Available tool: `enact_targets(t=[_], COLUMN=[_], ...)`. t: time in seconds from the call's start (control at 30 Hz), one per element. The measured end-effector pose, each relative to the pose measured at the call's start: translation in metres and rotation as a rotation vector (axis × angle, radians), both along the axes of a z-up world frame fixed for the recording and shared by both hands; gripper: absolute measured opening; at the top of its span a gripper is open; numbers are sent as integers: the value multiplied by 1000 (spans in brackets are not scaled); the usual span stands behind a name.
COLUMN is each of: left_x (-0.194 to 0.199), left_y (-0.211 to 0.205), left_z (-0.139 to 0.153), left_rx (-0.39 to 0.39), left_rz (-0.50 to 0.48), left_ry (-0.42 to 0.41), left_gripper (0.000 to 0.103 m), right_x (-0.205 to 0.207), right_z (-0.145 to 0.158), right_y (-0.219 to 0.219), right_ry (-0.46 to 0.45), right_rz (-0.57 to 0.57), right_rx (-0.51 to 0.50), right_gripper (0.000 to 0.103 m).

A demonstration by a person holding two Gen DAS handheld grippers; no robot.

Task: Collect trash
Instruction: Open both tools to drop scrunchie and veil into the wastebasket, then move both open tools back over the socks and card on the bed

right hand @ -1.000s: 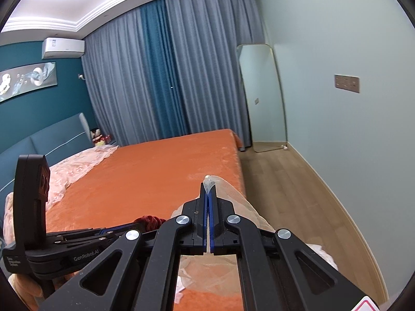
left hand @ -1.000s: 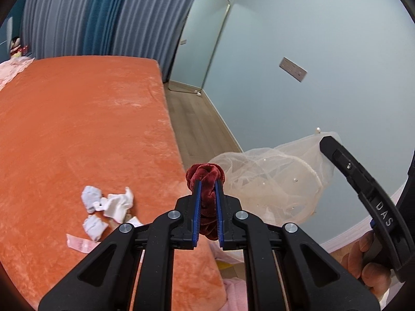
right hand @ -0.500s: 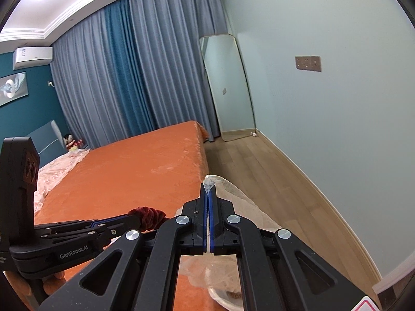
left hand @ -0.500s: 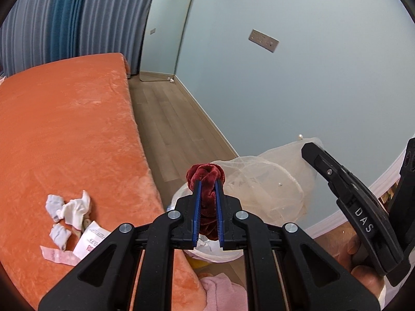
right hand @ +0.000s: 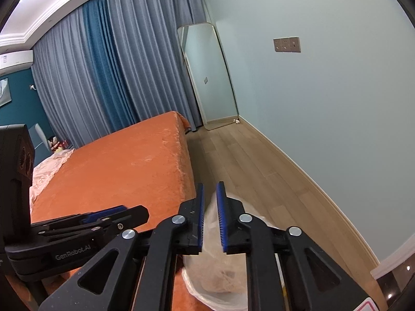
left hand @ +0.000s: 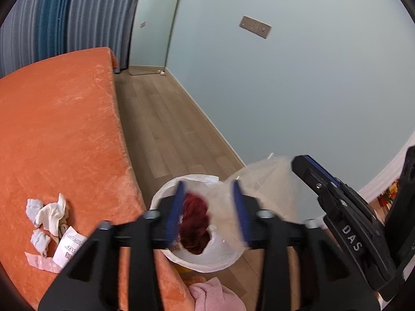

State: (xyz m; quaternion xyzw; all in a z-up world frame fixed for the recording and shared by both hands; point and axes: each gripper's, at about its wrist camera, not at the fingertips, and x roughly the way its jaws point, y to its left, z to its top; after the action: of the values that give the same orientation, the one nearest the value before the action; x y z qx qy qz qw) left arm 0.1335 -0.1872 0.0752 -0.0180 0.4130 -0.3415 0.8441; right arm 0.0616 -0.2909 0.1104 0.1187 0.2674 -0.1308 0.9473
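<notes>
I'm in a home bedroom: a bed under an orange cover, full curtains, a mirror leaning on the wall, wood floor, an air conditioner.

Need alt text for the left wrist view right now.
Left hand-held gripper, jaws opening, lets a dark red cloth drop into a white-lined bin beside the orange bed. Tissues and paper slips remain on the bed; the right hand-held gripper holds sheer netting.
</notes>
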Motion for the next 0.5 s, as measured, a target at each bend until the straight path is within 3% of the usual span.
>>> enact_targets(t=[0.13,0.5], left_x=[2,-3], left_y=[2,23], left_z=[-4,1], left_rx=[6,34], left_rz=[19,50], left_ry=[-3,-47], left_gripper=[53,53], right_x=[-3,-9], right_z=[-4,-2], right_y=[-2,25], right_ry=[3,-3], right_rz=[-15,21], right_rx=[0,-37], right_gripper=[30,38])
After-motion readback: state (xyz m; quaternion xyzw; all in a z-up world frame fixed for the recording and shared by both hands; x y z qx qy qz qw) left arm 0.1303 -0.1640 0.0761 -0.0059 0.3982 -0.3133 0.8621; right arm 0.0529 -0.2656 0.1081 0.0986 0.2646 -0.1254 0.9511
